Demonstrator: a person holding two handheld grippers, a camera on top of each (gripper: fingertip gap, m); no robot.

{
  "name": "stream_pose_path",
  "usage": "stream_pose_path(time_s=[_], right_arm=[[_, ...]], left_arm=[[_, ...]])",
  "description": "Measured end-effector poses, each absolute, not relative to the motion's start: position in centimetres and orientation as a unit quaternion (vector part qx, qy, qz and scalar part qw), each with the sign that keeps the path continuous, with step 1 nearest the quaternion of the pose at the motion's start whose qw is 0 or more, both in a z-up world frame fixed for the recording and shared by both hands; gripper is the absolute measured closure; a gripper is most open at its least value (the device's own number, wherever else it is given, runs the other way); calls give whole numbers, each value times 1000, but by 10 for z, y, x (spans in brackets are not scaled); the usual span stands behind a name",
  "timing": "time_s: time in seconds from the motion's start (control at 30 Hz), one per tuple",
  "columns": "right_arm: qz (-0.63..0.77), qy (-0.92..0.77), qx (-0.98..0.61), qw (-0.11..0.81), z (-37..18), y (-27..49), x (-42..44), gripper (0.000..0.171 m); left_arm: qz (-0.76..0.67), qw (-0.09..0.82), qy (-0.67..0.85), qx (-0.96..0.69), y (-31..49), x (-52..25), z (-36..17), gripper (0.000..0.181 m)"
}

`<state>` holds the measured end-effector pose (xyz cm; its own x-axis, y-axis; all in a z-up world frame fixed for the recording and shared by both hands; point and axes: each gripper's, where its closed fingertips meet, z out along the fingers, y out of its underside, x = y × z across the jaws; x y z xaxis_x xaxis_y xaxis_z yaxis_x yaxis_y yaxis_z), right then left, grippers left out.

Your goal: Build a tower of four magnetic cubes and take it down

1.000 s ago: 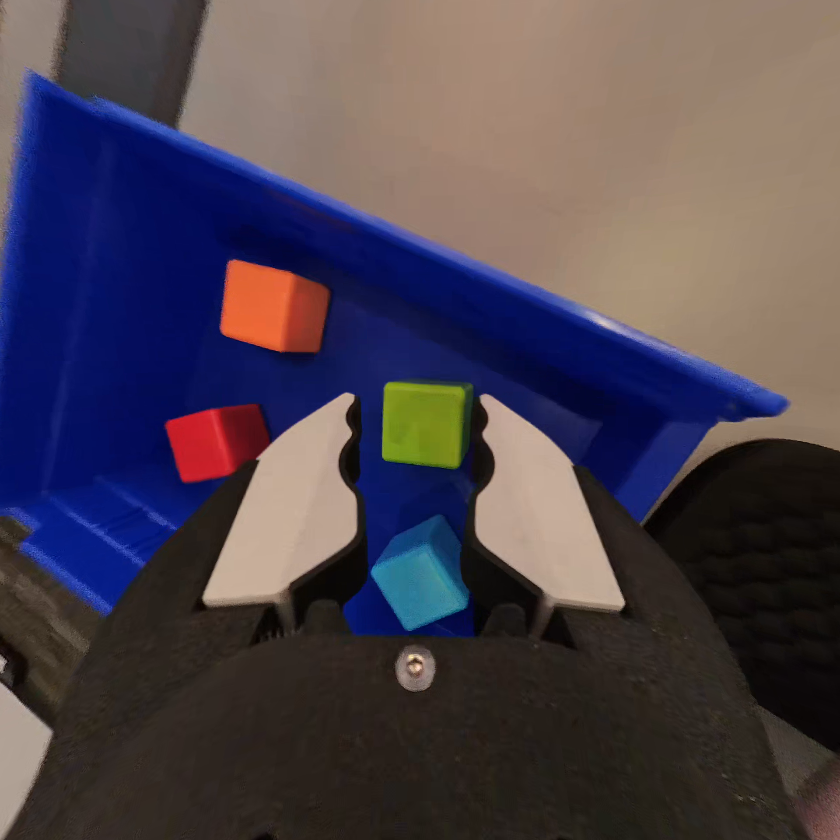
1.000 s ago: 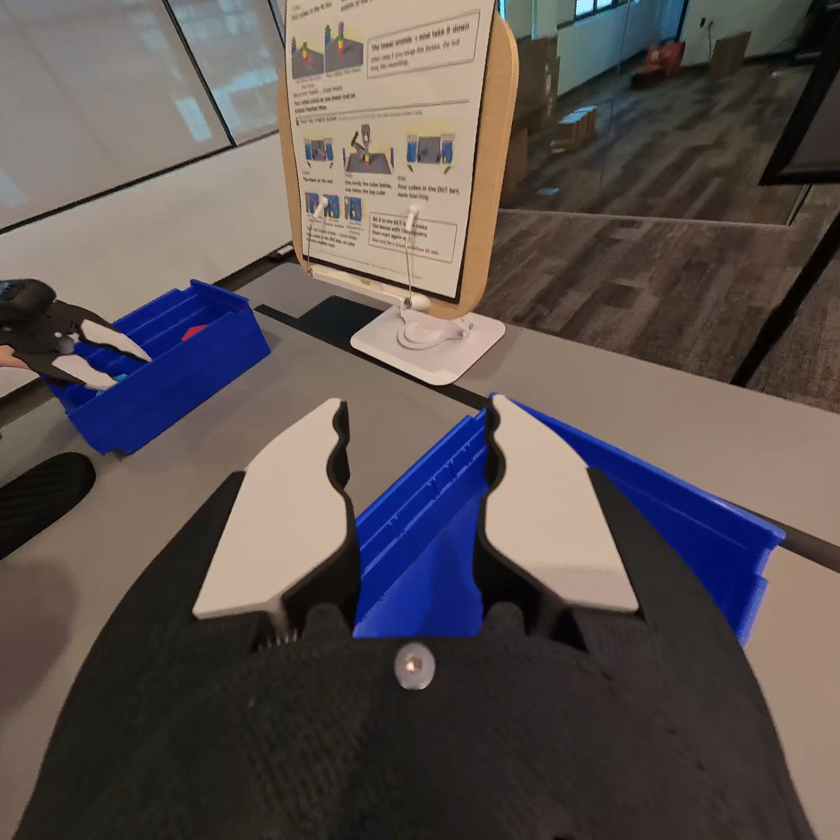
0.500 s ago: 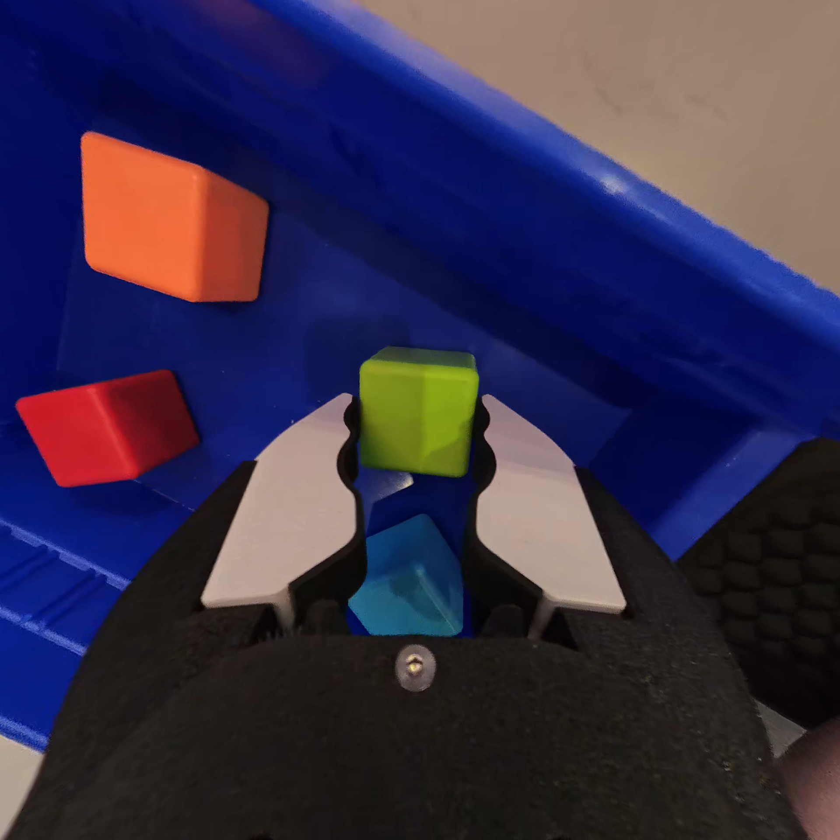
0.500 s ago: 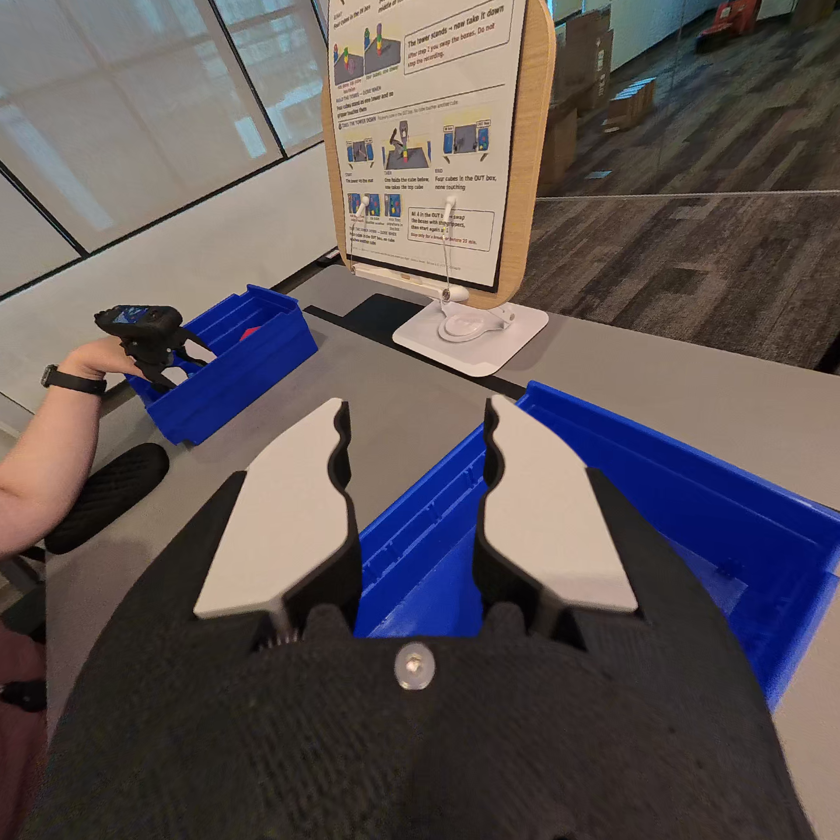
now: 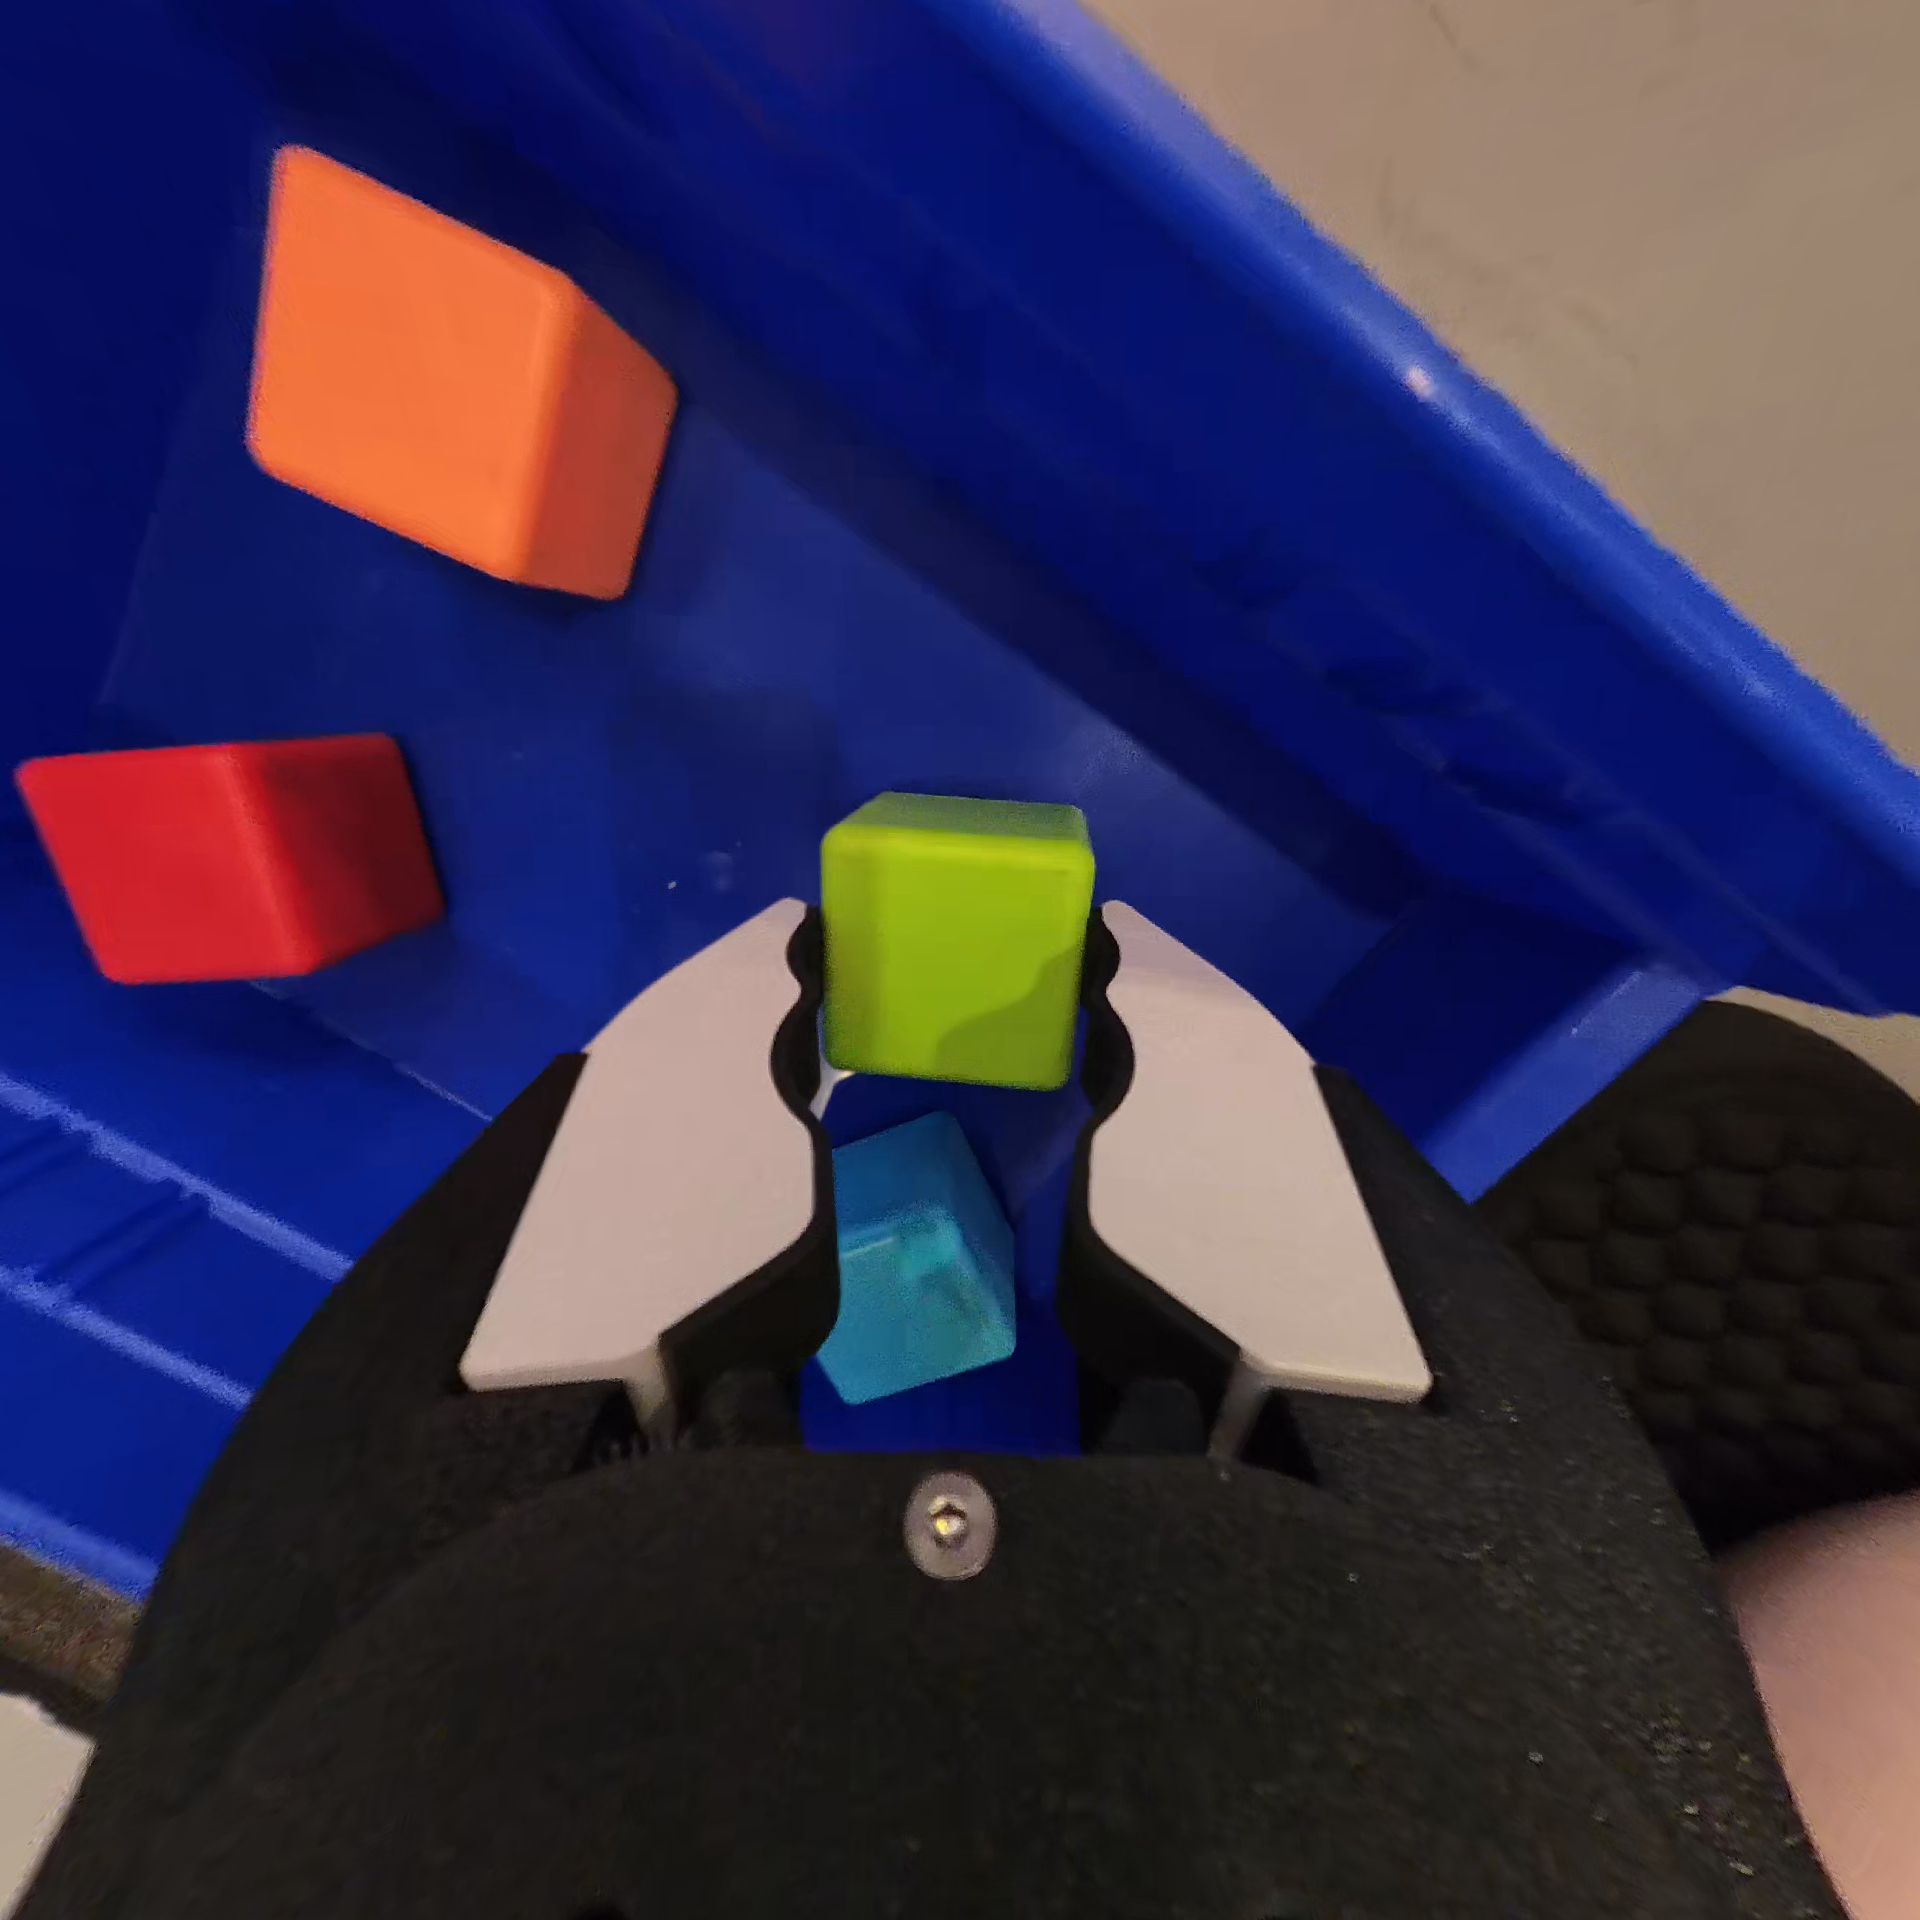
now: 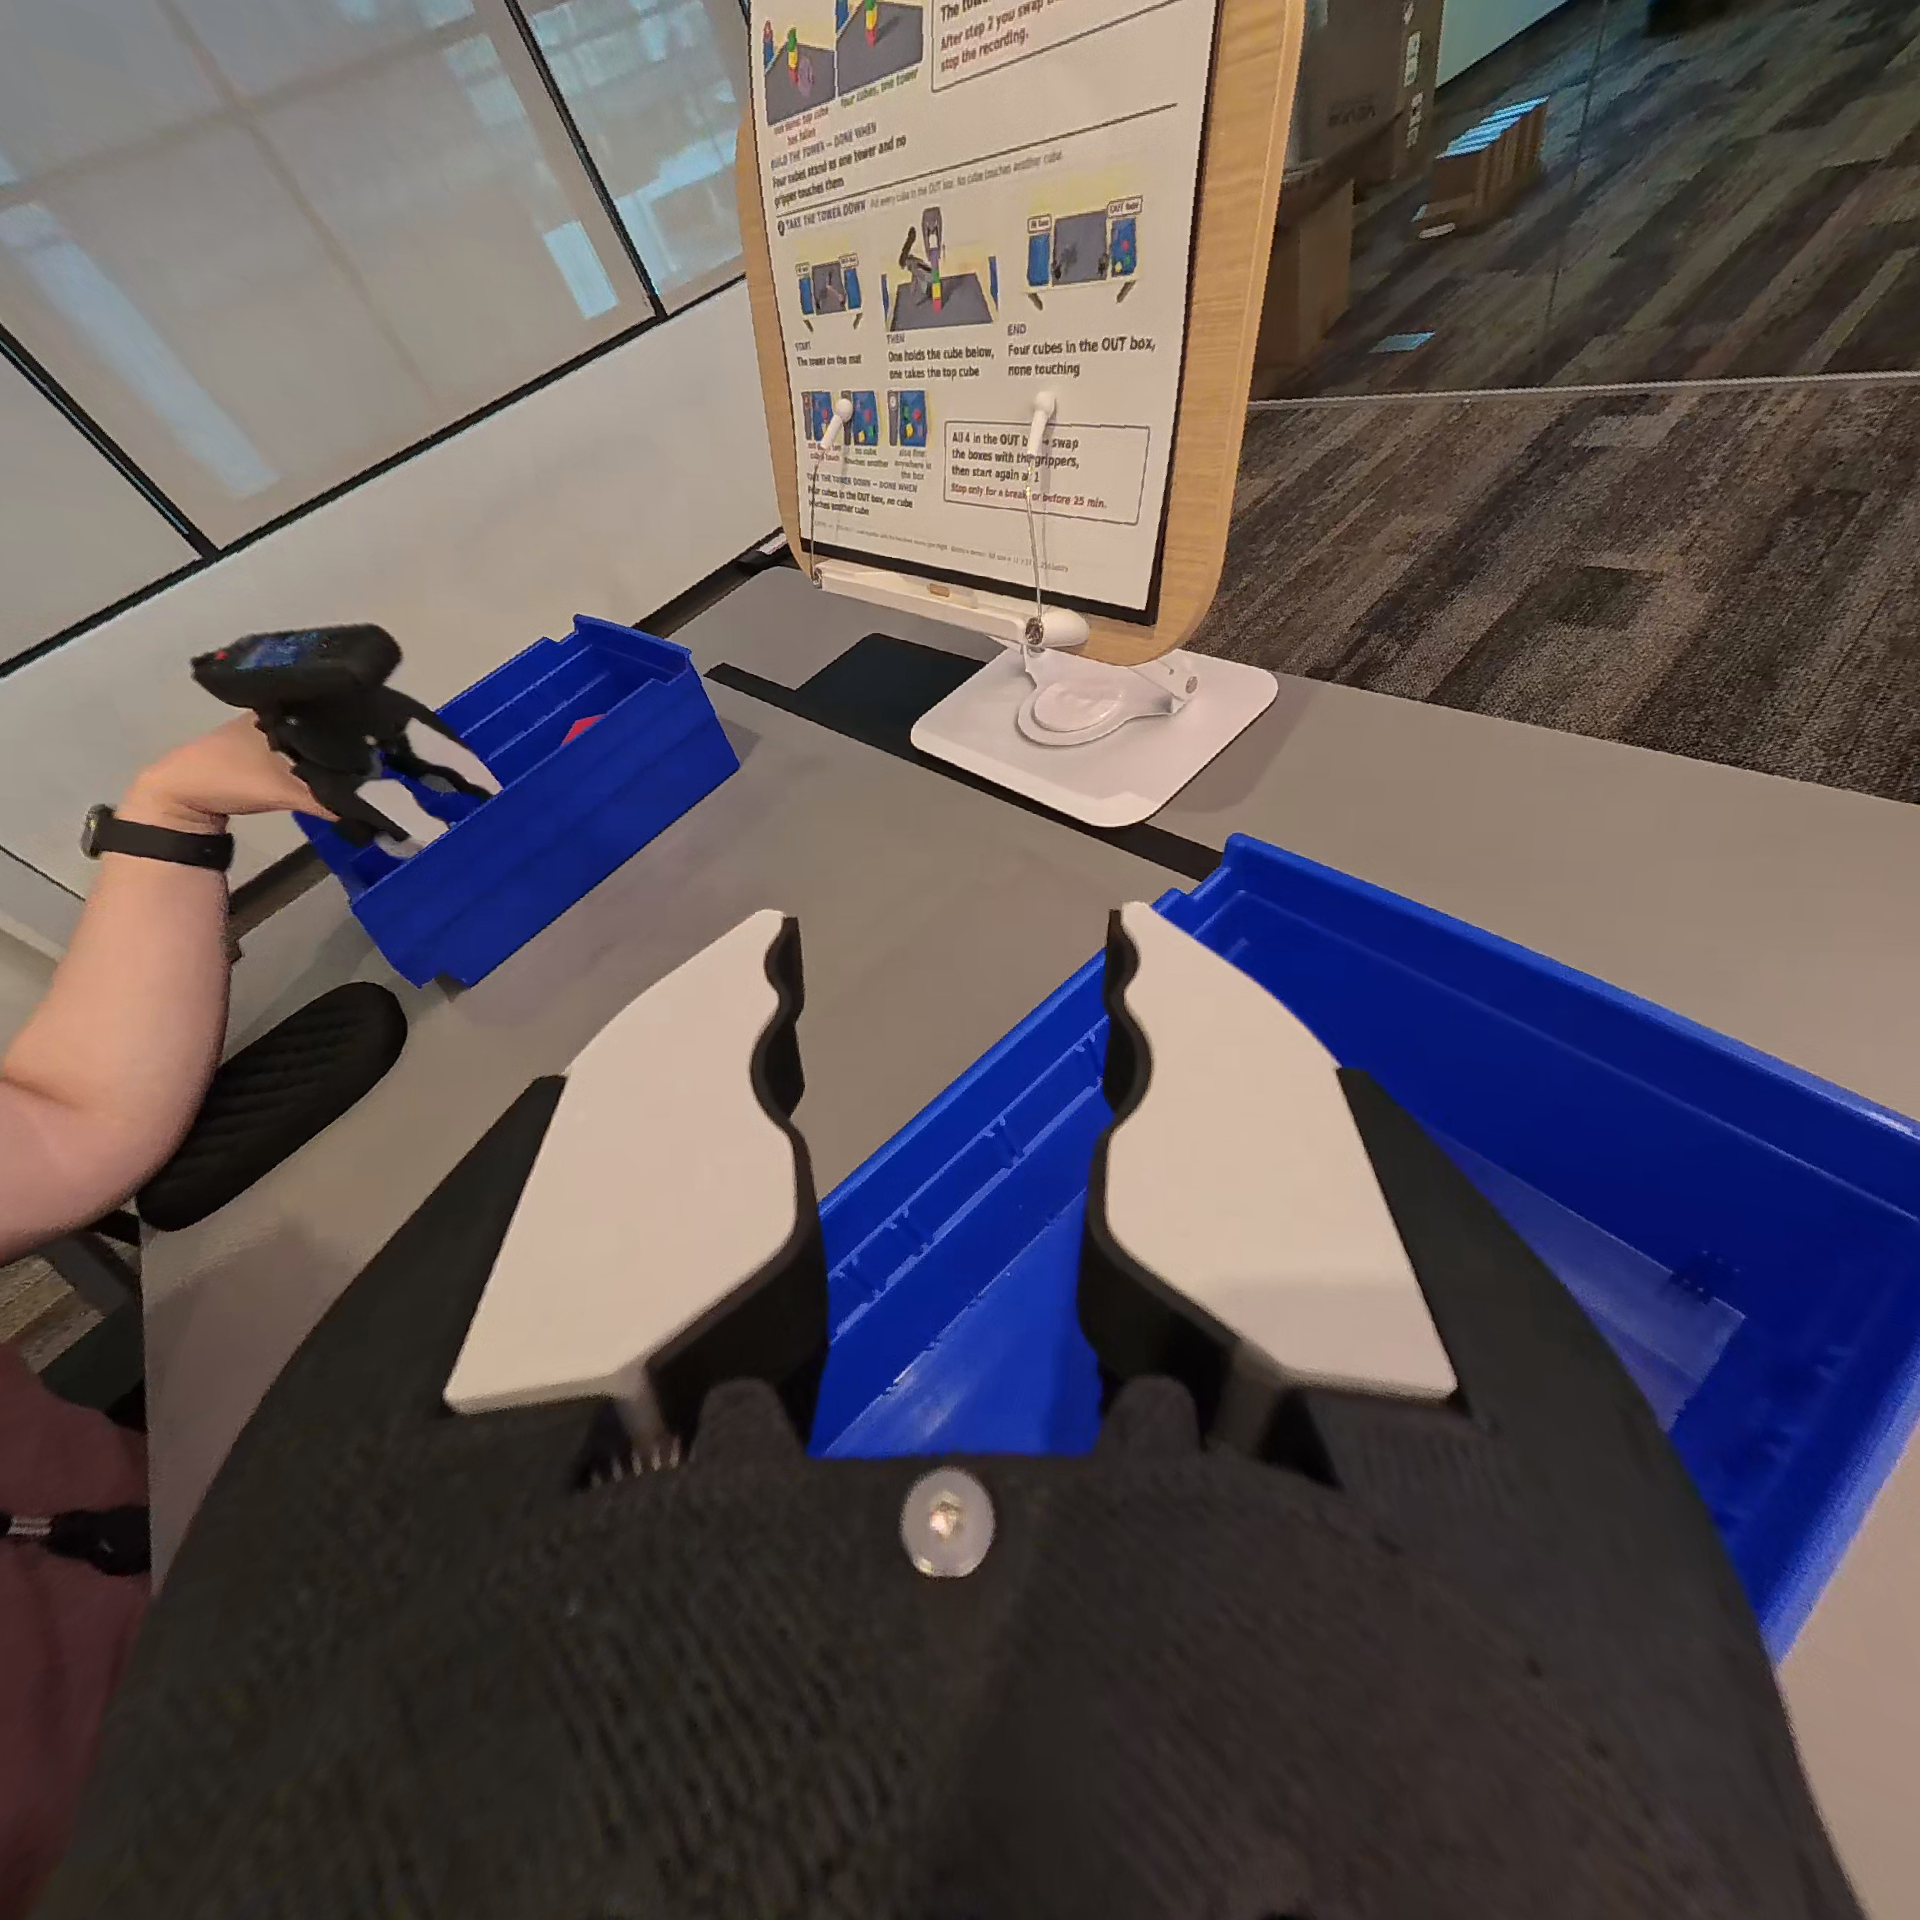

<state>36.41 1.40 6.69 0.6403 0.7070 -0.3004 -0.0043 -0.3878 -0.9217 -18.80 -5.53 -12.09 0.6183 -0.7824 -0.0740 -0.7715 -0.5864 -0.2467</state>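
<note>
The blue bin point(image 5: 1195, 436) on the person's left held all four cubes. The orange cube point(image 5: 436, 374) sat toward the far end, the red cube point(image 5: 218, 857) lay a little apart from it on the floor of the bin, and the light-blue cube point(image 5: 914, 1262) rested nearest the tool, seen through the gap behind the tips. None of those three touched another. The left gripper point(image 5: 954, 961) had reached down into this bin and was clamped on the green cube point(image 5: 951, 940), one grey finger pressed to each side of it. Whether the green cube rested on the bin floor or hung just clear of it, I could not tell.

From the other side, the same bin point(image 6: 540, 810) stood on the grey table point(image 6: 894, 883), with the person's hand point(image 6: 223, 774) gripping the left tool point(image 6: 400, 784) over its near end. A sliver of red showed inside.

The second blue bin point(image 6: 1558, 1049) lay close under the right gripper point(image 6: 951, 971), whose fingers stood spread apart with nothing between them. What could be seen of that bin's inside held no cube.

Behind both bins a wooden board with an instruction sheet point(image 6: 997, 312) stood upright on a white base point(image 6: 1101, 727). A black padded armrest point(image 6: 275, 1101) poked in at the table's left edge, just beside the first bin.
</note>
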Motion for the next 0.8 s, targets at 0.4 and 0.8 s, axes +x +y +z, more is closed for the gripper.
stream_pose_path(time_s=[0.4,0.8], right_arm=[[363,-229,-737,522,84,6,376,115],[367,-248,-737,511,79,3,366,116]], left_arm=[[42,330,530,-780,-70,-110,28,134],[-75,210,699,-679,-39,110,-73,134]])
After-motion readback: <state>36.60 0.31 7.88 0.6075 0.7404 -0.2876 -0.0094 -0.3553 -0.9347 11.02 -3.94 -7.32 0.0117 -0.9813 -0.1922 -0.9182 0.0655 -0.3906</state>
